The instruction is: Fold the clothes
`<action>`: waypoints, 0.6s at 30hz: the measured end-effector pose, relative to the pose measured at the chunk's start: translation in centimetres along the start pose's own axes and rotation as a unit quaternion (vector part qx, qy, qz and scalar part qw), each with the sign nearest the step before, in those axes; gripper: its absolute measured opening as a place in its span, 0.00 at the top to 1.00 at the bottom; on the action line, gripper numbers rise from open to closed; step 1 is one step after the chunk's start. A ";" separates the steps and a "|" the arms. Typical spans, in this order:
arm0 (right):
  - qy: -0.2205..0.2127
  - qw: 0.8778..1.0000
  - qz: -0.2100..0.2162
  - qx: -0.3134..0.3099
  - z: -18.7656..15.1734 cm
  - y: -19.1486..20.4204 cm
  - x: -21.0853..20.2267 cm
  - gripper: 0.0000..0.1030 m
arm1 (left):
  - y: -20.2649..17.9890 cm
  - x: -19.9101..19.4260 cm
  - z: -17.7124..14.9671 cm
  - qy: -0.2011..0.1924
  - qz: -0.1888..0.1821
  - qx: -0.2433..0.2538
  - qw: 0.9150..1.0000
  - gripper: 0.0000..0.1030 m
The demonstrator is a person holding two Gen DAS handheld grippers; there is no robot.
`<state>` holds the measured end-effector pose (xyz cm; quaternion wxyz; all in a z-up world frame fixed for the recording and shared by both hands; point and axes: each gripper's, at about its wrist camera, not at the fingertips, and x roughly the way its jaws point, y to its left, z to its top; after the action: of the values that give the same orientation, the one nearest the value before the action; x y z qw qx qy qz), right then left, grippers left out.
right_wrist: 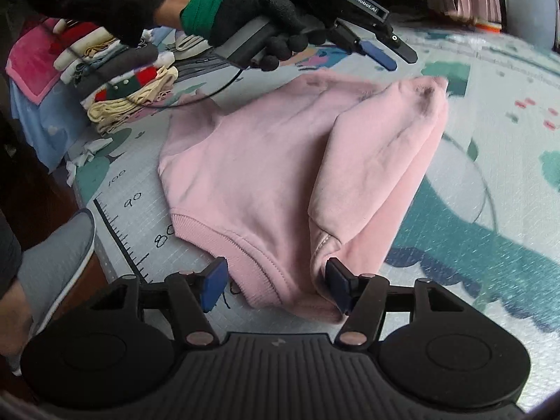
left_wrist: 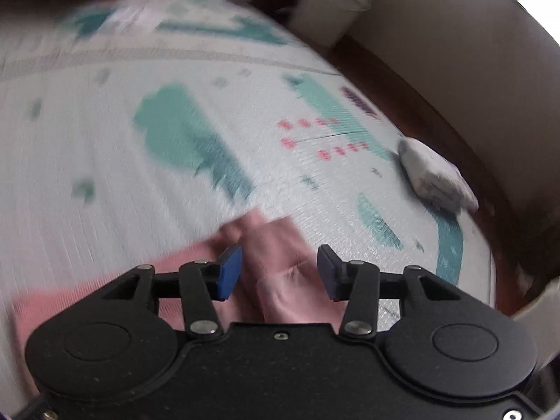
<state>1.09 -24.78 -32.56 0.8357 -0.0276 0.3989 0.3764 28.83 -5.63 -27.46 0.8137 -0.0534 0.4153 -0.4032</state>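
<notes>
Both jaws gape, left gripper (left_wrist: 279,273) and right gripper (right_wrist: 274,287) holding nothing, over the soft, floppy pink sweatshirt (right_wrist: 266,161), best pinched by its thick ribbed hem.

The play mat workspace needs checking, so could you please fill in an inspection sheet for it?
Surface: patterned play mat with a printed ruler edge.
Job's things: pink sweatshirt lying flat, one sleeve folded over the body.
Clutter: stack of folded clothes at the mat's far left; small white bundle on the mat's edge.
Grippers: left tongs open above the sweatshirt; right tongs open, straddling its hem.
Cables: thin black cable hanging from the left handle.
Surroundings: white bin, wooden floor.
</notes>
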 end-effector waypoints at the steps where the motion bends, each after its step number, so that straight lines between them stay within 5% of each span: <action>1: -0.003 1.000 -0.003 -0.003 0.0 0.0 -0.4 0.41 | -0.7 0.2 0.3 0.006 -0.007 0.025 1.000 0.57; 5: -0.022 1.000 -0.011 -0.004 0.0 -0.2 -1.9 0.67 | -3.9 2.2 -0.1 0.049 -0.006 0.133 0.990 0.58; 14: -0.064 0.997 -0.038 -0.018 2.8 -0.2 -1.0 0.70 | -4.5 5.0 -1.1 0.081 0.021 0.193 0.978 0.59; 18: -0.009 0.999 -0.050 -0.018 2.7 -0.9 2.1 0.73 | -4.5 5.8 -1.6 0.092 0.040 0.209 0.973 0.61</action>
<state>4.23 -23.21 -32.36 0.8564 -0.0593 0.3823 0.3418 26.84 -12.29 -30.27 0.7804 0.1722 0.3967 -0.4517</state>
